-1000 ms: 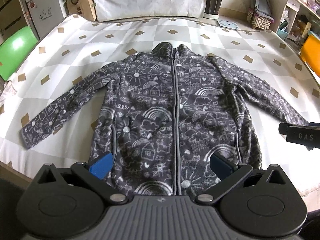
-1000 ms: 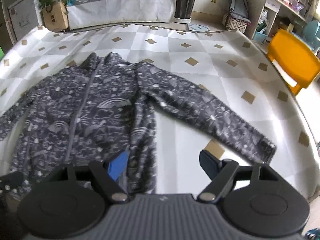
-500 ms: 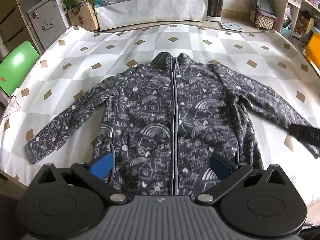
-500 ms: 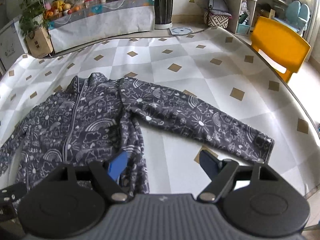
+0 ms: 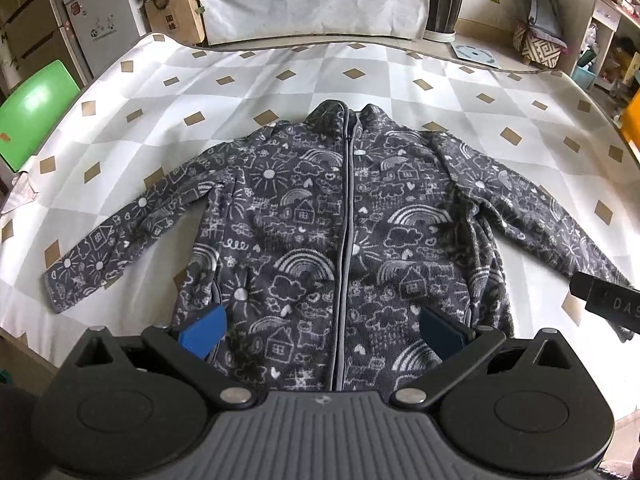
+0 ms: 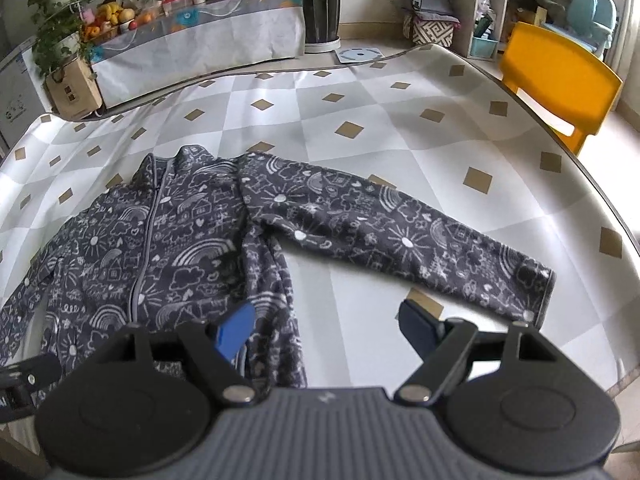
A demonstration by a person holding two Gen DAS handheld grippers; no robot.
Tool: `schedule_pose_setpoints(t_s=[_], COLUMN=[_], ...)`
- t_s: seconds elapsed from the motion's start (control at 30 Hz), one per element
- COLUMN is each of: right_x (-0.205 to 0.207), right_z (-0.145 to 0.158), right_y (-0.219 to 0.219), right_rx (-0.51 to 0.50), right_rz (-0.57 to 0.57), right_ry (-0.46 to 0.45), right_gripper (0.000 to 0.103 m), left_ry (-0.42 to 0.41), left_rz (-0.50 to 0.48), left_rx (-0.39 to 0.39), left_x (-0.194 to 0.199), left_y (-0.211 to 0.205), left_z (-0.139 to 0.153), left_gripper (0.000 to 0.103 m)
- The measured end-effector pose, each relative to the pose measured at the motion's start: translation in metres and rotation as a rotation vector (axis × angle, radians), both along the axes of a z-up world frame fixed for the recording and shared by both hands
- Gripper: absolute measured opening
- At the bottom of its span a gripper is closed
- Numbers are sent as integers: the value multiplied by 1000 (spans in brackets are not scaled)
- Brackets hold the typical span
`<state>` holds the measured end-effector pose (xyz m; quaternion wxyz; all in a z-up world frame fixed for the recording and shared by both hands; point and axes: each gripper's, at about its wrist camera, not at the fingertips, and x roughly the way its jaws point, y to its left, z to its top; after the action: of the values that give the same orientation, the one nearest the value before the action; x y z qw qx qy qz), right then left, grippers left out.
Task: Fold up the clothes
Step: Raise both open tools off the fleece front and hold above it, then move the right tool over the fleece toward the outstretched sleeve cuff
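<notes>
On the desk (image 5: pixel 400 80), covered by a white and grey diamond-patterned cloth, a dark grey fleece jacket (image 5: pixel 344 232) with white doodles of rainbows, houses and suns lies flat on its back, zipped to the collar, both sleeves stretched out to the sides and nothing turned over. The left hand-held gripper (image 5: pixel 320 328) hovers above the hem with its jaws spread wide and nothing between them; the right hand-held gripper (image 6: pixel 326 326) hangs over the bare cloth between the jacket's side seam and the right sleeve (image 6: pixel 400 236), likewise spread and empty. Judging from this, the garment is laid out unfolded, so what remains is a fold: a sleeve would need pinching near the cuff (image 6: pixel 540 292) and carrying across the chest, with the fleece lifted cleanly enough that it does not drag the body askew. Some rumpling along the right side seam may want smoothing so the fold lies flat. Of writing, white letters reading "DAS" show on the dark body of the right tool at the edge of the left wrist view, cut off by the frame; the white appliance (image 5: pixel 104 28) at the far left carries a small red label and printed marks too small to read, and the cardboard box (image 5: pixel 172 16) has a dark mark equally illegible
</notes>
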<state>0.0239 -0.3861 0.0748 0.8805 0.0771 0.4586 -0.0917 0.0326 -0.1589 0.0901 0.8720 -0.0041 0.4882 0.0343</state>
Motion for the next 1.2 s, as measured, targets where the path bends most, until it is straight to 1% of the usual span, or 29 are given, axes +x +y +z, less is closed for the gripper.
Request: schedule_pose_setpoints(t_s=[0.27,0.47,0.63,0.8,0.93,1.2], right_x=[3,2,0,1,0,-1], right_z=[-5,-6,-8,-11,-12,-14], right_y=[1,-8,-18,-17,-15,-10], right_rx=[-16,-19,6,11,30,59], right_rz=[-10,-81,-127,-116,-95,-58], right_ry=[20,21,23,30,34,35], right_gripper=[79,79,79,79,79,79], left_ry=[15,41,51,58,63,95], left_rz=[-8,-18,-17,-11,-13,-2], left_rx=[9,15,4,-9,-2,-14], left_x=[-3,-8,-14,-20,-24,-30], left_y=[1,4,7,11,13,23], left_z=[0,-6,-7,-6,-8,-22], left_gripper=[103,103,103,103,103,103])
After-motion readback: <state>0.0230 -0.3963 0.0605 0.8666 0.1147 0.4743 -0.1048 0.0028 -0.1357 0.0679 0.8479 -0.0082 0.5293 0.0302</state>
